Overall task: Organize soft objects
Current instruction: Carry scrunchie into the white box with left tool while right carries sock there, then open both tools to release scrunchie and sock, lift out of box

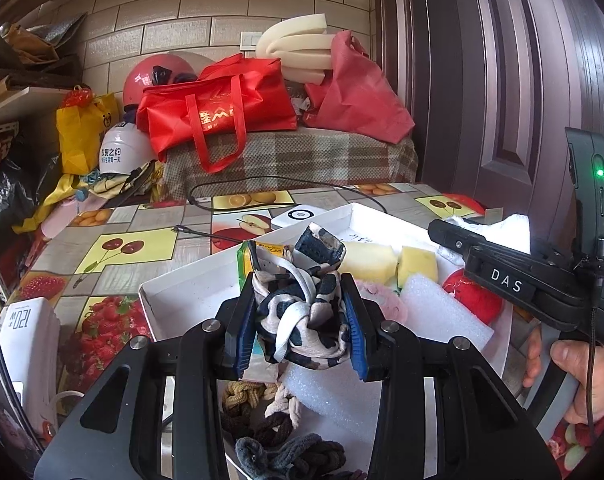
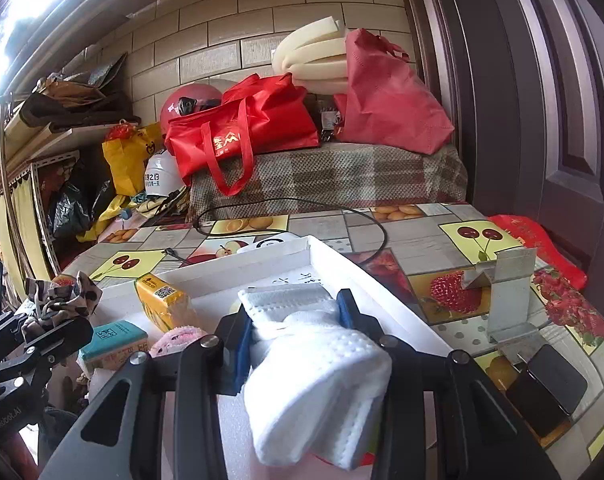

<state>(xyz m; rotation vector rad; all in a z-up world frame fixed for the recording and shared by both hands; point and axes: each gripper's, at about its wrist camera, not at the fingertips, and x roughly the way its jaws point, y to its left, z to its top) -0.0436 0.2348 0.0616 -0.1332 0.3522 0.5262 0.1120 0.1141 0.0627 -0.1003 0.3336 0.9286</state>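
My left gripper (image 1: 299, 312) is shut on a black-and-cream patterned fabric scrunchie (image 1: 302, 320) and holds it above the white tray (image 1: 173, 280). It also shows at the left of the right wrist view (image 2: 61, 300). My right gripper (image 2: 293, 320) is shut on a folded white cloth (image 2: 314, 384) over the tray's (image 2: 382, 280) right part. In the tray lie yellow sponges (image 1: 416, 266), white foam (image 1: 442, 312), a pink plush (image 1: 386, 300), a red soft ball (image 1: 478, 300) and braided hair ties (image 1: 269, 428).
The table has a fruit-print cloth (image 1: 113, 256), a black cable (image 2: 302, 204), a white charger (image 1: 25, 344) at the left and a metal stand (image 2: 506, 292) and dark phone (image 2: 546, 388) at the right. Red bags (image 1: 217, 112) sit on a plaid bench behind.
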